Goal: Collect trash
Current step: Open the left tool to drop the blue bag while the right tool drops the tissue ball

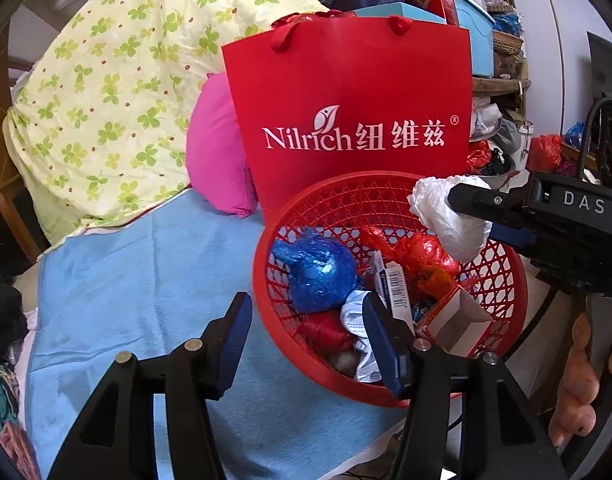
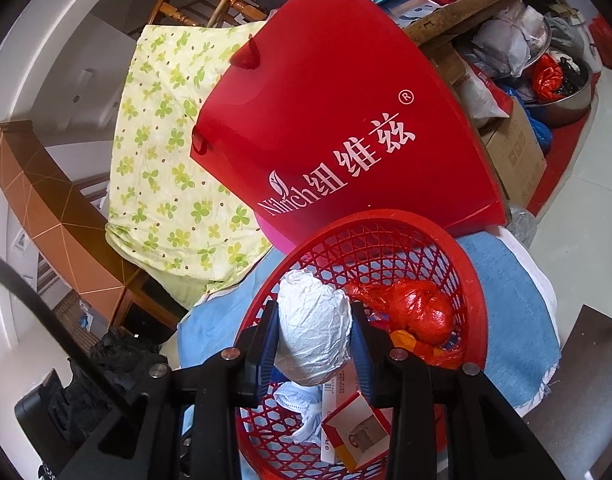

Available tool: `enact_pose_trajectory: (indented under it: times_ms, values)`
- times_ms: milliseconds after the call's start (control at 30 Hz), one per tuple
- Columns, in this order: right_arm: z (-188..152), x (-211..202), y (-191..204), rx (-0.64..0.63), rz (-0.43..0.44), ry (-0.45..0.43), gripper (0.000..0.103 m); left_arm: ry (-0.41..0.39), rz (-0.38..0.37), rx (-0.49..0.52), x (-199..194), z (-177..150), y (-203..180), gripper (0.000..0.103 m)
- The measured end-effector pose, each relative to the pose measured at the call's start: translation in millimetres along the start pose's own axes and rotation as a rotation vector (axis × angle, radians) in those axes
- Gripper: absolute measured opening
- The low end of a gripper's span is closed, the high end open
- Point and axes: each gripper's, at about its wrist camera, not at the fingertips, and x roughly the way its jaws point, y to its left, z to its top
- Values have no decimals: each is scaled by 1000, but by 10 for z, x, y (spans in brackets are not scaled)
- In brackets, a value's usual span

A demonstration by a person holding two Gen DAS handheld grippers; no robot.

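A red mesh basket [image 1: 502, 280] sits on a blue cloth [image 1: 145, 280]; it also shows in the right wrist view [image 2: 472, 292]. It holds a blue plastic bag [image 1: 320, 270], a red plastic bag [image 1: 420, 258] [image 2: 414, 312], a small open carton [image 1: 458, 320] [image 2: 358, 428] and white scraps. My right gripper [image 2: 314, 332] is shut on a crumpled white plastic bag [image 2: 314, 328] and holds it over the basket; the bag shows in the left wrist view [image 1: 450, 216]. My left gripper [image 1: 306, 320] is open and empty, its right finger over the basket's near rim.
A red Nilrich paper bag [image 1: 346, 120] stands right behind the basket. A pink cushion [image 1: 213, 152] and a green-flowered quilt [image 1: 105, 92] lie to the left. Shelves with boxes, a metal bowl [image 2: 566, 100] and a cardboard box [image 2: 514, 156] crowd the right.
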Motion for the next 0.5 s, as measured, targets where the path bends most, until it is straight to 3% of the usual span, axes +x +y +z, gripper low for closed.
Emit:
enact_pose_trajectory:
  times_ms: [167,267,500]
  values:
    - [-23,40,33,-2,-1,12,40,-19,39,0,-79,-11,50,65]
    - [-32,46,49,0,-1,6,57,-32,61,1,-129,-23,88,66]
    - [-47,24,155,-42,-2,-27,57,-44,87,-8,-219,-44,183,67]
